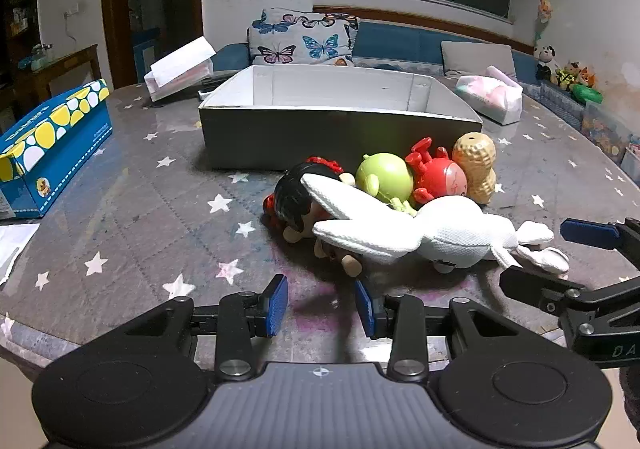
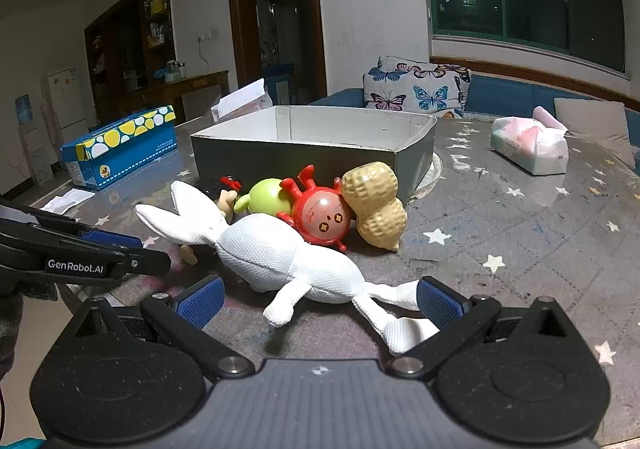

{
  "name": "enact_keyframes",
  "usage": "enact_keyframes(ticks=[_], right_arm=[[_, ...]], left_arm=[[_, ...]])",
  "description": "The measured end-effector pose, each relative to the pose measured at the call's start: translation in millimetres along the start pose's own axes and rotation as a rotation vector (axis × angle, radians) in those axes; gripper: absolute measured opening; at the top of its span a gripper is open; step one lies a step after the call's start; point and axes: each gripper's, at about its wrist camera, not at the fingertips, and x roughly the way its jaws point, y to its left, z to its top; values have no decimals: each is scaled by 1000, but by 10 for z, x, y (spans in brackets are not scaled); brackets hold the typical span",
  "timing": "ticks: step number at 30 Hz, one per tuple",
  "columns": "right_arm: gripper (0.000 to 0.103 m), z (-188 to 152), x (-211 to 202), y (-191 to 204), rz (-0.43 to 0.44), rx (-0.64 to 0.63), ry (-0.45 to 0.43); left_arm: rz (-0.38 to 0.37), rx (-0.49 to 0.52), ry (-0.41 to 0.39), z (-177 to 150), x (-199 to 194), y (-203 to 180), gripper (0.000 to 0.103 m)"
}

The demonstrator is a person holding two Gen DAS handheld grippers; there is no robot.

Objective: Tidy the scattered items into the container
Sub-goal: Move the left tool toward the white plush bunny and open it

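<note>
A grey open box [image 1: 340, 129] [image 2: 304, 161] stands empty on the starred table. In front of it lie a white plush rabbit [image 1: 432, 237] [image 2: 280, 257], a black-haired doll [image 1: 296, 201] [image 2: 218, 189], a green toy [image 1: 384, 177] [image 2: 268, 197], a red crab toy [image 1: 440, 177] [image 2: 324, 219] and a peanut toy [image 1: 476, 165] [image 2: 376, 205]. My left gripper [image 1: 320, 303] is open and empty, just short of the doll. My right gripper [image 2: 320, 299] is open around the rabbit's legs; it also shows in the left wrist view [image 1: 560, 253].
A blue box with yellow and white spots [image 1: 48, 145] [image 2: 120, 145] sits at the table's left. A tissue pack [image 1: 492, 97] [image 2: 530, 149] lies at the right. A white folded carton [image 1: 180, 69] stands behind the grey box. A paper sheet [image 1: 12, 245] lies at the left edge.
</note>
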Motion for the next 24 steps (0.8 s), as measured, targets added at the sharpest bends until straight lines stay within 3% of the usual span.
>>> enact_keyframes(ticks=[24], right_arm=[[102,17,113,7,3,-35,24]], left_arm=[[-76,9,20,72,78,-83,39]])
